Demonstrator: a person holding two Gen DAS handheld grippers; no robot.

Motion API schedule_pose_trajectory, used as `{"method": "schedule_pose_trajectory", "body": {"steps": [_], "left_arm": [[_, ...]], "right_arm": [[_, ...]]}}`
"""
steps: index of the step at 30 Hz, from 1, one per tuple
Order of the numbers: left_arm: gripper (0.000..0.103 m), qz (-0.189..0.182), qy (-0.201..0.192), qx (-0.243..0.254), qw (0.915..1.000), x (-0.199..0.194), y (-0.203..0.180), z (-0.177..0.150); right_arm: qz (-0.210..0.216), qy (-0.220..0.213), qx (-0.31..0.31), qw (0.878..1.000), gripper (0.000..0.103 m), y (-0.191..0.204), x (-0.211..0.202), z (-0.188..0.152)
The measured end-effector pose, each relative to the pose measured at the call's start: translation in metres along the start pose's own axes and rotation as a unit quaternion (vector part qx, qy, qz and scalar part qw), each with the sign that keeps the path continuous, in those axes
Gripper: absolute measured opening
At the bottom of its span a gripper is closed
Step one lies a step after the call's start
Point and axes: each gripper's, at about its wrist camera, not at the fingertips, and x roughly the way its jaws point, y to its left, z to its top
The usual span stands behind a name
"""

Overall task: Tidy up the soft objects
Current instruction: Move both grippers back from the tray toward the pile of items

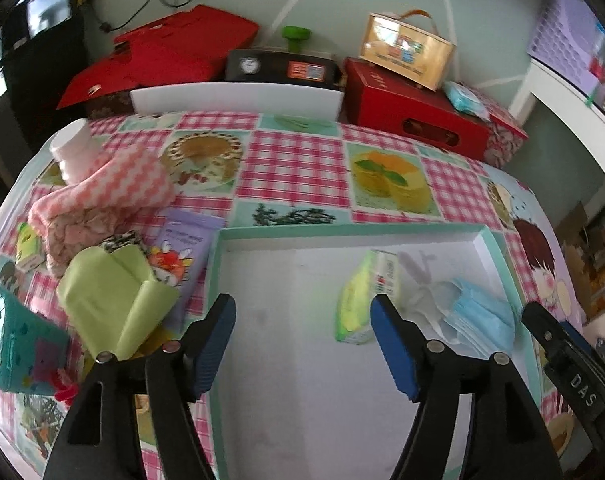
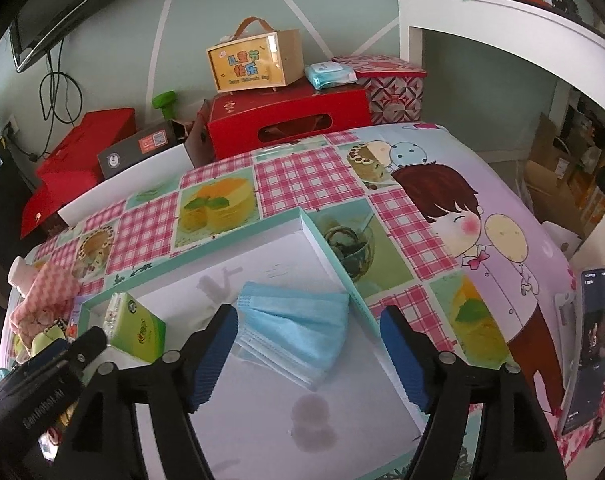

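Note:
A shallow white tray with a mint rim lies on the table. In it lie a green tissue pack and a stack of blue face masks. My left gripper is open and empty above the tray, left of the tissue pack. My right gripper is open and empty just over the masks; it also shows at the right of the left wrist view. Left of the tray lie a pink towel, a green folded cloth and a purple packet.
A teal pouch lies at the table's left edge and a white bottle behind the towel. Red boxes, a black box and a gift box line the back. A phone stands at the right.

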Motion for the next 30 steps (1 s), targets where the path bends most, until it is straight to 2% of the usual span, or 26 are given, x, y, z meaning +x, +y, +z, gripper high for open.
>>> {"method": "schedule_pose_trajectory", "body": {"steps": [6, 7, 8, 9, 30], "left_arm": [[0.076, 0.001, -0.006, -0.025, 0.9997, -0.005, 0.016, 0.005], [0.076, 0.0, -0.006, -0.026, 0.9996, -0.005, 0.017, 0.005], [0.076, -0.001, -0.006, -0.029, 0.9996, -0.006, 0.018, 0.005], [0.076, -0.002, -0.006, -0.03, 0.9995, -0.006, 0.02, 0.005], [0.076, -0.02, -0.015, -0.072, 0.9971, -0.02, 0.049, 0.013]], "right_arm": [[-0.006, -0.006, -0.011, 1.0, 0.085, 0.006, -0.003, 0.0], [-0.005, -0.008, -0.012, 1.0, 0.09, 0.006, -0.004, 0.001], [-0.003, -0.011, -0.012, 1.0, 0.1, 0.007, -0.005, 0.001], [0.001, -0.014, -0.011, 1.0, 0.103, 0.007, -0.006, 0.001], [0.061, -0.066, -0.004, 0.996, 0.103, 0.017, -0.024, 0.005]]}}
